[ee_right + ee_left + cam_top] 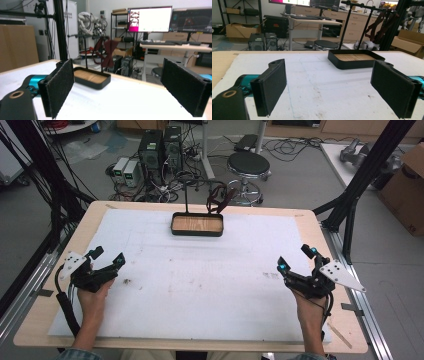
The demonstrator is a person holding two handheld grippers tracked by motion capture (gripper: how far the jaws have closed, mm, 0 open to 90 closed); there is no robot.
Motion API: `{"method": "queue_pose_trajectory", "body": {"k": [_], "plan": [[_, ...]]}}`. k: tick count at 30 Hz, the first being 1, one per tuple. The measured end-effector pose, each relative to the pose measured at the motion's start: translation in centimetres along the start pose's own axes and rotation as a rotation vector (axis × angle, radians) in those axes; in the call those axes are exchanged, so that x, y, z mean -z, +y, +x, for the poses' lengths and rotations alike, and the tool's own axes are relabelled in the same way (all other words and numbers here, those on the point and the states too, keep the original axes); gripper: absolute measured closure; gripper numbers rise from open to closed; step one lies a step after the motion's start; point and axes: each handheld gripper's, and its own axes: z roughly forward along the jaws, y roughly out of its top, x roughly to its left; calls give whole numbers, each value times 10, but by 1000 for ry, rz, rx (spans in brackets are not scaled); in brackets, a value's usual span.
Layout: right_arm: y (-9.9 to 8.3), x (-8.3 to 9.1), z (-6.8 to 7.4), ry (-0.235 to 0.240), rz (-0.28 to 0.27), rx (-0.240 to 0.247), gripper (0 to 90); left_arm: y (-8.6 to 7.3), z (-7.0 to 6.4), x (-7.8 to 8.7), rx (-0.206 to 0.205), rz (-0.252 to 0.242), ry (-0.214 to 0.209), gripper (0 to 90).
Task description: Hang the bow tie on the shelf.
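Note:
A black tray [197,231] with a wooden floor stands at the far middle of the table; I also see the tray [342,62] in the left gripper view and the tray [95,85] in the right gripper view. A thin black stand rises behind it, with a dark red strap or bow [220,200] hanging from its bar. My left gripper [107,257] rests near the table's left edge, open and empty. My right gripper [296,259] rests near the right edge, open and empty. Both sets of jaws stand wide apart.
A white sheet [200,280] covers most of the wooden table. Beyond the far edge are a round stool [248,166], computer towers [160,147] and cables on the floor. A cardboard box [405,190] sits at the right, behind black frame posts.

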Motion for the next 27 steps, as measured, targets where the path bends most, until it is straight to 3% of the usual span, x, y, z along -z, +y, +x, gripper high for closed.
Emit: {"method": "queue_pose_trajectory", "body": {"k": [7, 17, 27], "plan": [[-26, 2, 2, 8, 45, -23, 110, 0, 0, 0, -1, 2, 0, 136], [-64, 0, 4, 23, 203, -13, 110, 0, 1, 1, -4, 5, 3, 136], [-72, 5, 5, 19, 204, -30, 110, 0, 1, 2, -6, 8, 9, 136]]}}
